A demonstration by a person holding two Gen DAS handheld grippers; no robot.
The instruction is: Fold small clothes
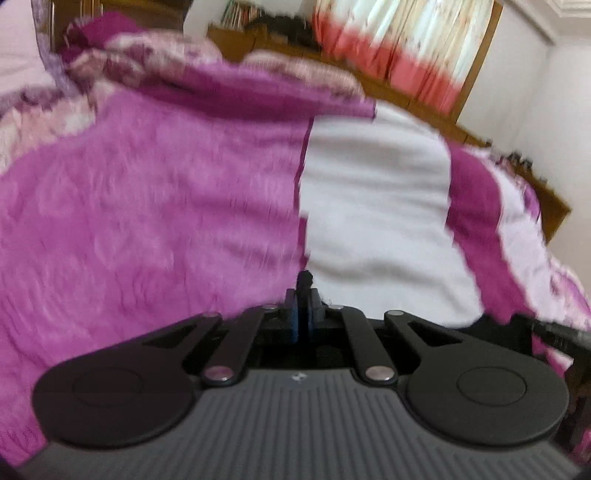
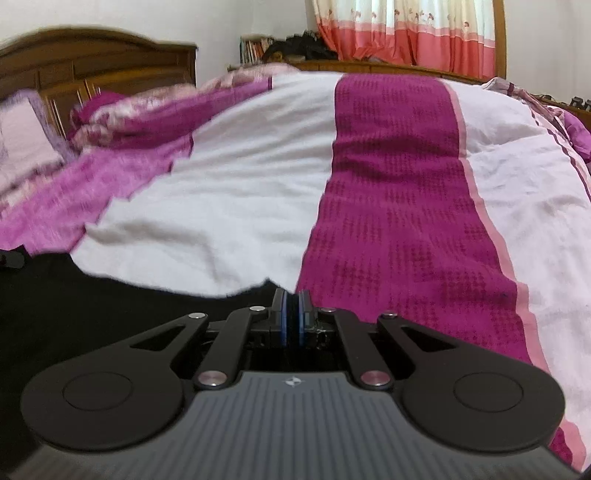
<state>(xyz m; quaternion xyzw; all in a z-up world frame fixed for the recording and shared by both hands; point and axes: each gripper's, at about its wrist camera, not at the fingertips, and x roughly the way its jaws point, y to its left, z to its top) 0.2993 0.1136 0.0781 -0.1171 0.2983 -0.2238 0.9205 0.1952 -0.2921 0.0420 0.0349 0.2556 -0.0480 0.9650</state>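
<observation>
Both tongs, left tongs (image 1: pixel 303 295) and right tongs (image 2: pixel 291 306), are clenched on the black garment (image 2: pixel 74 314), which we judge soft, light and limp, best pinched at its edges.

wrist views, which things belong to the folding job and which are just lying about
Job: black garment, left gripper, right gripper, both with jaws shut on it.
Lying about: bedspread, pillow, headboard, curtain, books.
</observation>
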